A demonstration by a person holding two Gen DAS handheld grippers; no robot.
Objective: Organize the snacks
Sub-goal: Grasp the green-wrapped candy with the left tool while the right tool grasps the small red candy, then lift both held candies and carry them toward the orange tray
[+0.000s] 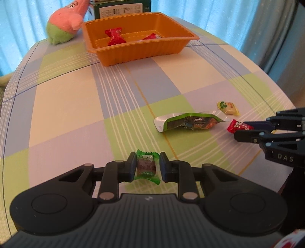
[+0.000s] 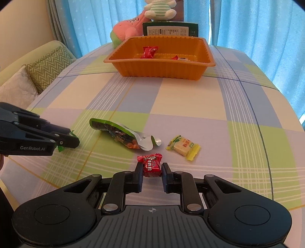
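My left gripper [image 1: 146, 165] is shut on a green-wrapped candy [image 1: 146, 167] near the table's front; it also shows in the right wrist view [image 2: 66, 142]. My right gripper [image 2: 152, 169] is shut on a red candy [image 2: 150, 165], also seen in the left wrist view [image 1: 238, 126]. A green snack pouch [image 2: 124, 136] lies on the cloth between the grippers, and a yellow candy [image 2: 183, 146] lies to its right. The orange tray [image 2: 162, 68] stands at the far end with two red candies [image 2: 149, 52] in it.
A pink and green plush [image 1: 64, 24], a green box [image 2: 169, 29] and a white plush [image 2: 160, 9] stand behind the tray. A sofa with cushions [image 2: 45, 64] is left of the table. Blue curtains hang behind. The checked tablecloth [image 2: 190, 106] covers the table.
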